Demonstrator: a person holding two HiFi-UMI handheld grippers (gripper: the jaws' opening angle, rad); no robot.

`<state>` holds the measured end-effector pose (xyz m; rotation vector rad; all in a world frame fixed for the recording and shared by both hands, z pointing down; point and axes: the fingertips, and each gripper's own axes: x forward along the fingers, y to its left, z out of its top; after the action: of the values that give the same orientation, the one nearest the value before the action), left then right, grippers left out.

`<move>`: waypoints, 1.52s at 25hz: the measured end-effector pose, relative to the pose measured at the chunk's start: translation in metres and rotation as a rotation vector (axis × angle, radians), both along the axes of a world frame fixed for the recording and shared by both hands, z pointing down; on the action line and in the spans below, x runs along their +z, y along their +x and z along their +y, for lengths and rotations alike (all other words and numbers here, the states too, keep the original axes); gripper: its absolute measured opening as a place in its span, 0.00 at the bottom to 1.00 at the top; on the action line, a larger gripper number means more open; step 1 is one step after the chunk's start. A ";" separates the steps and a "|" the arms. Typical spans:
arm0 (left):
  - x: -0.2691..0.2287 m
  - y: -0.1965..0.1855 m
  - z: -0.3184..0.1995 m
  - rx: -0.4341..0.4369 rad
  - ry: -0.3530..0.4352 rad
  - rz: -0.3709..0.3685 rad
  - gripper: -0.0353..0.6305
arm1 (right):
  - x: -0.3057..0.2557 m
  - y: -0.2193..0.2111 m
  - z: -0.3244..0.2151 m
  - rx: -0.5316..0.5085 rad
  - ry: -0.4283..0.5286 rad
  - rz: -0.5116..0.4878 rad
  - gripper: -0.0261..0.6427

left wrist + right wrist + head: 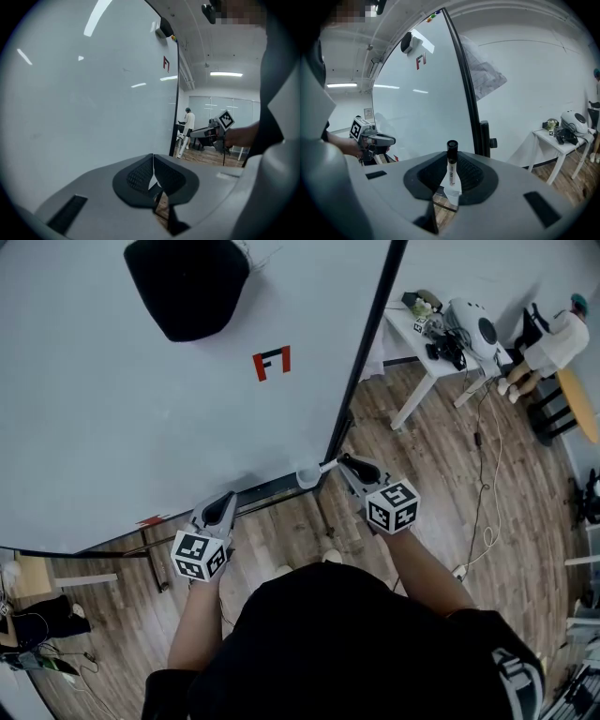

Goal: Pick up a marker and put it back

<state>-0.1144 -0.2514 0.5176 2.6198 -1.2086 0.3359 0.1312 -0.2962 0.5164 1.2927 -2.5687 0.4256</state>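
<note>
A white marker with a black cap (pixel 451 169) stands between the jaws of my right gripper (pixel 451 185), which is shut on its body. In the head view the marker (pixel 317 472) sticks out leftward from the right gripper (pixel 339 464), just off the lower right corner of the whiteboard (pixel 141 418). My left gripper (pixel 226 500) is held near the board's bottom edge. Its dark pads (pixel 140 176) meet with nothing between them. The left gripper view also catches the right gripper (pixel 212 134) farther along the board.
A black pad (pixel 187 282) and a red logo (pixel 272 363) sit on the whiteboard. A black frame post (pixel 361 362) runs down the board's right edge. A white table (pixel 427 343) with gear stands to the right, with a person (pixel 553 341) beyond it. Cables lie on the wood floor (pixel 478 493).
</note>
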 end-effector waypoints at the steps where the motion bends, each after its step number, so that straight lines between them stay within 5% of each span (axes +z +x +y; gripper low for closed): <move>1: -0.001 0.000 0.001 0.001 0.000 0.000 0.07 | 0.000 0.000 0.002 0.001 0.000 0.000 0.13; 38: 0.016 -0.015 0.005 -0.037 -0.038 -0.006 0.07 | 0.038 -0.018 -0.028 -0.044 -0.043 0.039 0.13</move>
<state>-0.1293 -0.2460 0.5333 2.5626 -1.2393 0.3563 0.1128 -0.3243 0.5548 1.2150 -2.5369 0.4404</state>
